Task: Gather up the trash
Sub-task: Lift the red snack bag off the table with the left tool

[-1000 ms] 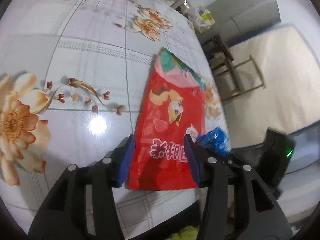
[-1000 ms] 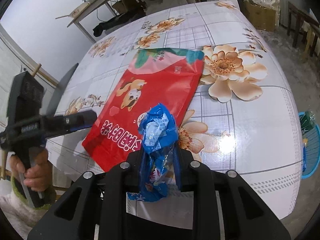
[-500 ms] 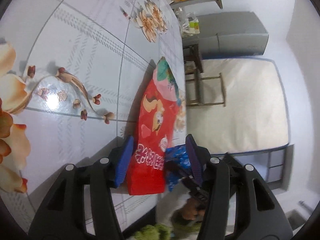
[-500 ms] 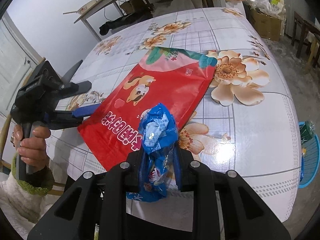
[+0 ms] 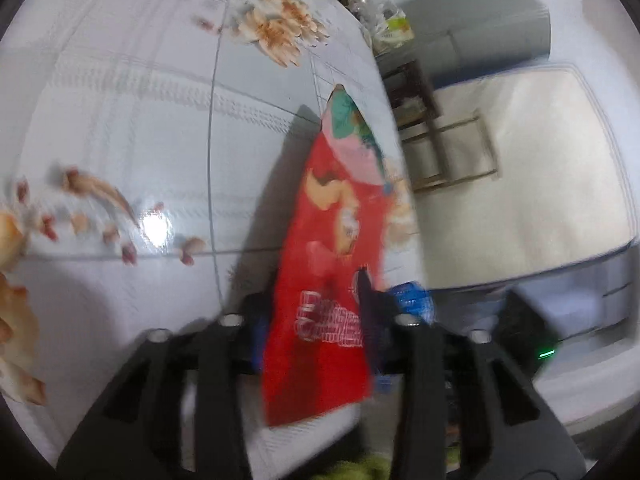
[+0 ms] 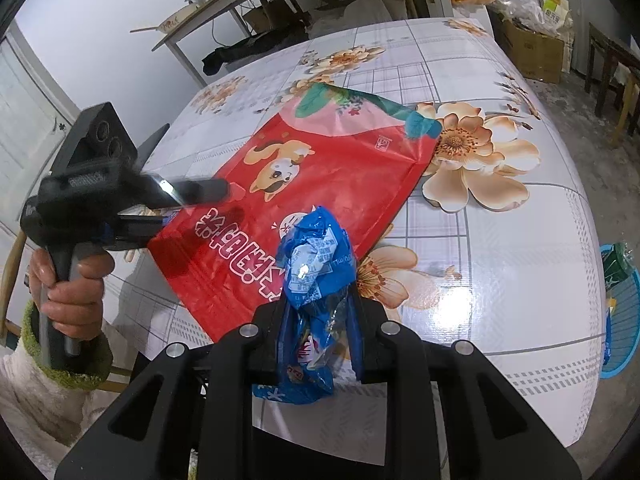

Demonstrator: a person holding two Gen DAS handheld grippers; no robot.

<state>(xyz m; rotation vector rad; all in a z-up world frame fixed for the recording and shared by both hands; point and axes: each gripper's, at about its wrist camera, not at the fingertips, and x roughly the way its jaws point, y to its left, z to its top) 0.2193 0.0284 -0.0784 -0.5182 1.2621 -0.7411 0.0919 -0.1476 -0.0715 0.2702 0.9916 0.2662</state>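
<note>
A large red snack bag [image 6: 320, 168] with a cartoon dog lies flat on the flowered table [image 6: 500, 260], its near corner over the table edge. My left gripper [image 6: 196, 206] is at that corner with one finger above the bag and one below. Its jaws are closing, and a gap still shows between the pads. In the left wrist view the red bag [image 5: 332, 240] runs between the fingers of the left gripper [image 5: 312, 300]. My right gripper [image 6: 318, 304] is shut on a crumpled blue wrapper [image 6: 316, 256], held above the table's near edge.
A blue mesh basket [image 6: 620, 320] with green trash in it stands on the floor off the table's right side. A cardboard box [image 6: 532, 56] and wooden stools [image 6: 612, 68] stand beyond the far right corner. A hand [image 6: 68, 292] in a white sleeve holds the left gripper.
My left gripper has pushed further onto the red bag's corner and its jaws have narrowed. The right gripper with the blue wrapper has stayed put.
</note>
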